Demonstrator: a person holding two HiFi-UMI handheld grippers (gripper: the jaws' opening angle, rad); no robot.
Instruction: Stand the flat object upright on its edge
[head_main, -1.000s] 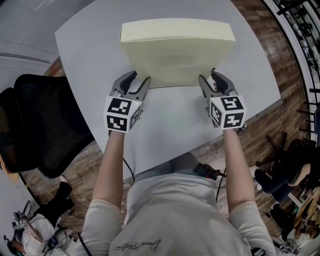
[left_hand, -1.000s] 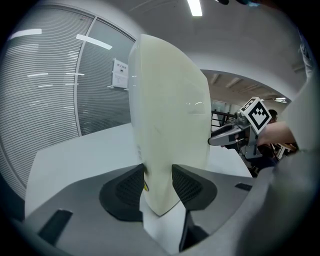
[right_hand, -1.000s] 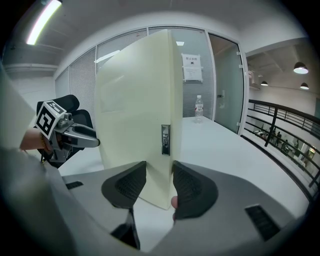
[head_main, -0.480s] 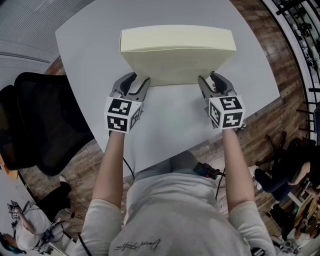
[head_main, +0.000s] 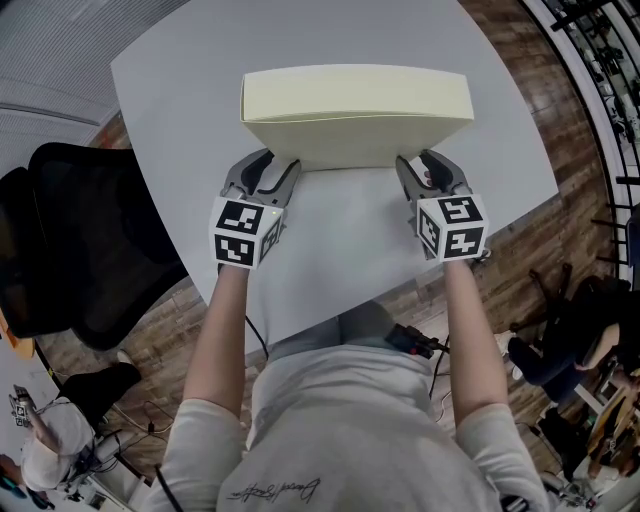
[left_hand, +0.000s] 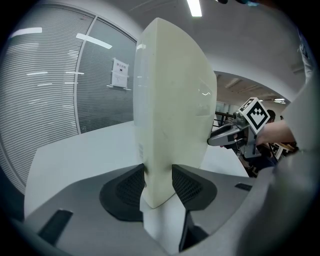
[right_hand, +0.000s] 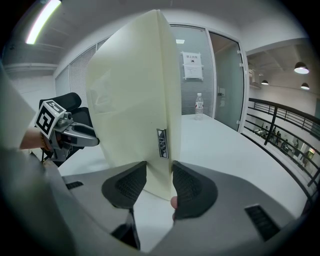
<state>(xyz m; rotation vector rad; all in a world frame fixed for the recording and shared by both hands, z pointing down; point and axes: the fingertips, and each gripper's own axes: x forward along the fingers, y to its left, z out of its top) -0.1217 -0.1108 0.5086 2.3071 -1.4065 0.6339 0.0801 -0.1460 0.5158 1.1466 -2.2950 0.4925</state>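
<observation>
Cream case (head_main: 355, 115) in grippers (head_main: 272, 172) (head_main: 420, 166) (both clamped)

Even, bright ceiling-strip light (left_hand: 194, 7); soft shadows; sharp pictures; heavy fisheye bending and dark corners in both gripper views.

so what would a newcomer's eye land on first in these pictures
A big cream flat object stands roughly upright on the white table, top centre of the head view. The left gripper and the right gripper each clamp one of its lower corners, pads pressed on both faces. A black chair sits off the table's left side.
</observation>
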